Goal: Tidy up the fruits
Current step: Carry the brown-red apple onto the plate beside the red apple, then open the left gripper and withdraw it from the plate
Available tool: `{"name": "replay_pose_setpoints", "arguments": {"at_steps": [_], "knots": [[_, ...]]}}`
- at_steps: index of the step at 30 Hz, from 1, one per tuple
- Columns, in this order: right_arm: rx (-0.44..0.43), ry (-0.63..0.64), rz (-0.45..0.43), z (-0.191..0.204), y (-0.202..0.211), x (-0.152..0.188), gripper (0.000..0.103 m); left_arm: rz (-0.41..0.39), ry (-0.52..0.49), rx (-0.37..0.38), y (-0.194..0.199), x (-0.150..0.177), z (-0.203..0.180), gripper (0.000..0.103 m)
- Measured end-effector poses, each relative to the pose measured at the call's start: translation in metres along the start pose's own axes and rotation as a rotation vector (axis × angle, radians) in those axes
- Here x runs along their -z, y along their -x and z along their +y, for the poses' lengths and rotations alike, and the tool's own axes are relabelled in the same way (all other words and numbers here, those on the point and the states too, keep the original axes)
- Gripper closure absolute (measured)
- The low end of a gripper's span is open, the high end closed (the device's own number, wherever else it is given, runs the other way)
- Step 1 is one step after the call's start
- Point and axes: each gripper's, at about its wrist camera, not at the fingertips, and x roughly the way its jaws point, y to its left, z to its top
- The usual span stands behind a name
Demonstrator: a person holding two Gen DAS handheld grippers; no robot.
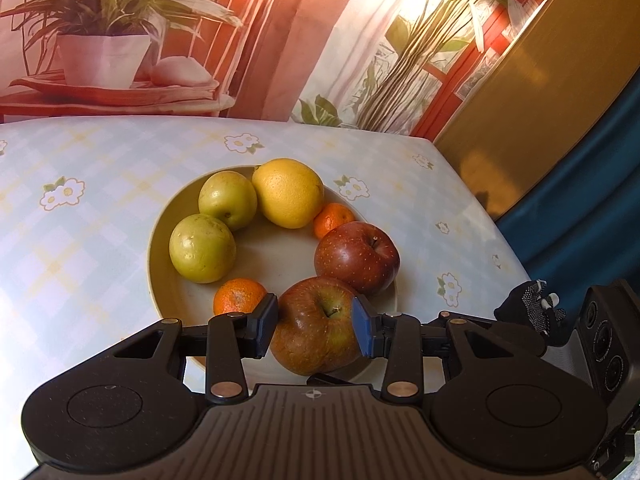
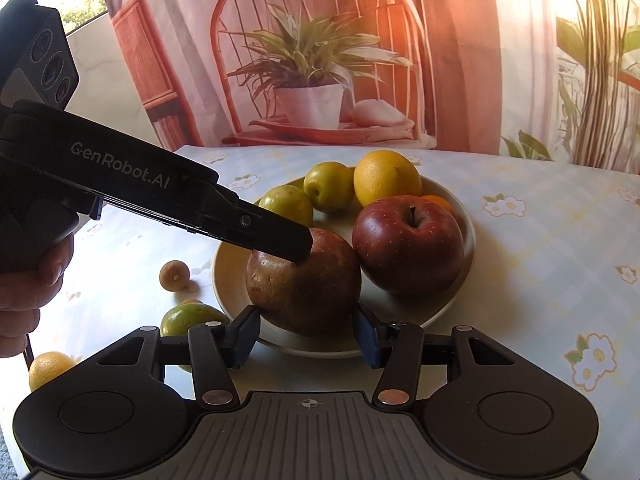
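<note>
Here, at lower centre of the left wrist view, the left gripper [image 1: 315, 323] pinches a russet apple [image 1: 316, 326] on the crowded plate [image 1: 160, 256]; the right gripper [image 2: 306, 336] gapes empty. Released carelessly, the apple may nudge the mandarin [image 1: 238, 295] onto the worktop [image 1: 80, 240].

home dining spot — floral tablecloth [image 1: 100, 168] | fruit plate [image 1: 160, 264] | plant-print curtain [image 2: 320, 60]

Our left gripper [image 2: 298, 246] is matte black, lettered "GenRobot.AI", with one small screw. Our fingers [image 1: 366, 330] carry blue pads; brass-coloured pivots shine.
</note>
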Motion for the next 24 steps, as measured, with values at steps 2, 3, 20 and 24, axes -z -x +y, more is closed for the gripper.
{"name": "replay_pose_setpoints", "arguments": {"at_steps": [2,3,20,24], "knots": [[-0.001,-0.005,0.002,-0.001,0.000,0.000,0.055,0.000,0.000,0.000,0.000,0.000,0.000,0.061],[0.000,-0.007,0.003,-0.001,0.000,0.000,0.055,0.000,0.000,0.000,0.000,0.000,0.000,0.061],[0.063,-0.028,-0.113,0.012,0.031,0.019,0.056,-0.071,-0.042,0.007,0.025,0.010,-0.009,0.060],[0.059,-0.044,-0.160,0.017,0.044,0.032,0.056,-0.131,-0.066,-0.037,0.050,0.018,-0.010,0.059]]}}
